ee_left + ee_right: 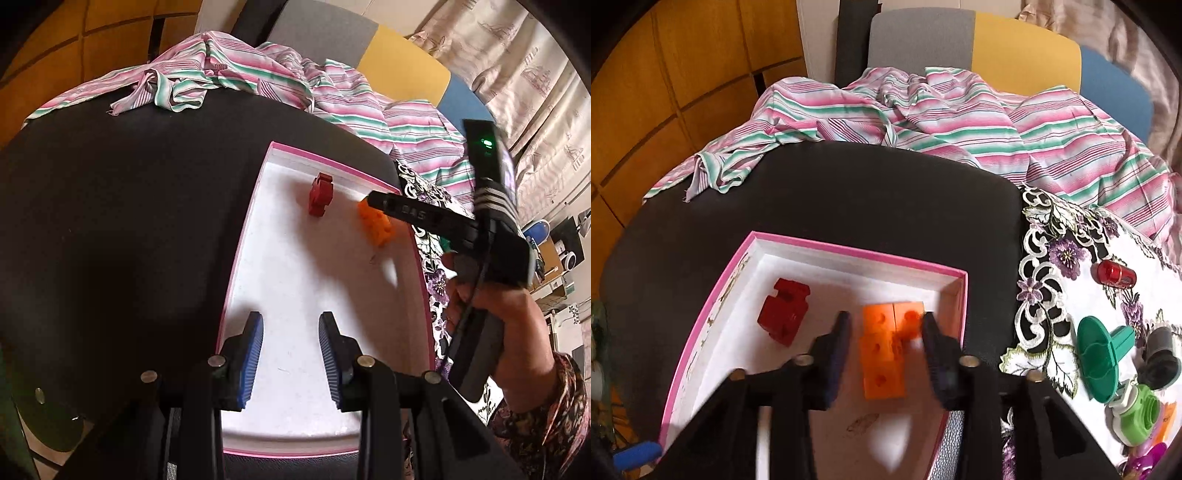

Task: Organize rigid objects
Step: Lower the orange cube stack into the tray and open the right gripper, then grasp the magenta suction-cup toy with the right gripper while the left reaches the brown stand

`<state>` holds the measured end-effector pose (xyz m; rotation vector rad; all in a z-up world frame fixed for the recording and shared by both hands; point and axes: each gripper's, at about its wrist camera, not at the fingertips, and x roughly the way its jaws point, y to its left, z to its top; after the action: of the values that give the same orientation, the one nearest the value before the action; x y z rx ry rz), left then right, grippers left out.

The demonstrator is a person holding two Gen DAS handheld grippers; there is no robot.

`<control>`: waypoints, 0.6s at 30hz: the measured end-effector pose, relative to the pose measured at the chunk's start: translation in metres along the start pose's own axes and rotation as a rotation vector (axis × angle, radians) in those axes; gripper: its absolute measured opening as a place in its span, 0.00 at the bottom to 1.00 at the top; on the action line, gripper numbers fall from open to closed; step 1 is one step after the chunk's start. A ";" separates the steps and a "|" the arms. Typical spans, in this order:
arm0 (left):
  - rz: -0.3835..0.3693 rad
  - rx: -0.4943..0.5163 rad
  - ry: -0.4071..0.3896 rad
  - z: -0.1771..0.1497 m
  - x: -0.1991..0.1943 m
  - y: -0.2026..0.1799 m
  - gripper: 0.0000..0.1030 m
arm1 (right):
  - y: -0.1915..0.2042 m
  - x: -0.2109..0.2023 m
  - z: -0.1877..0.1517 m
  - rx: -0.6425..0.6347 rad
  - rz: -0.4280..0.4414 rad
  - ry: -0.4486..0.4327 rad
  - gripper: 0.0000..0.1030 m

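A pink-rimmed white box (827, 245) sits on a black surface (849, 192), and the two blocks already lie inside it: a red block (783, 311) toward the far left and an orange block (884, 349) to its right, close to the box's right wall. The right gripper (886, 343) hangs over the orange block with its jaws spread, one finger on each side of the block and neither pad seen pressing it; the fingers look blurred. The left gripper (291, 360) hovers over the near, bare part of the box floor (314, 280), its blue pads (254, 354) apart with nothing between them. In the left wrist view the right gripper (373, 201) reaches in from the right, held by a hand (506, 314) in a floral sleeve (546, 424), and its tip covers part of the orange block (376, 225); the red block (320, 194) lies clear just left of it. A striped cloth (923, 118) is heaped along the far edge of the black surface. To the right of the box a lace mat with purple flowers (1045, 295) carries other things well apart from the box: a red capsule-shaped piece (1113, 273), a green funnel-like piece (1100, 354), a dark cylinder (1160, 350) and a light green and white piece (1137, 417). Grey, yellow and blue chair backs (1023, 40) stand behind the cloth.
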<state>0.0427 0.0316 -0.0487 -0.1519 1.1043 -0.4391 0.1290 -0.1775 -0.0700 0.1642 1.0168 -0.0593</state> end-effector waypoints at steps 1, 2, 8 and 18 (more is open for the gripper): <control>-0.003 -0.002 0.001 0.000 0.001 0.000 0.30 | -0.002 -0.003 -0.001 0.007 0.010 -0.005 0.47; -0.009 -0.004 0.003 0.000 0.001 -0.001 0.30 | -0.004 -0.008 -0.003 0.015 0.019 -0.012 0.47; -0.021 0.015 0.015 -0.003 0.005 -0.015 0.30 | -0.013 -0.037 -0.017 0.030 0.038 -0.058 0.47; -0.101 0.084 0.046 -0.014 0.005 -0.047 0.30 | -0.040 -0.086 -0.056 0.096 0.053 -0.098 0.47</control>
<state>0.0193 -0.0119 -0.0437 -0.1246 1.1246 -0.5807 0.0317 -0.2101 -0.0300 0.2732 0.9122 -0.0677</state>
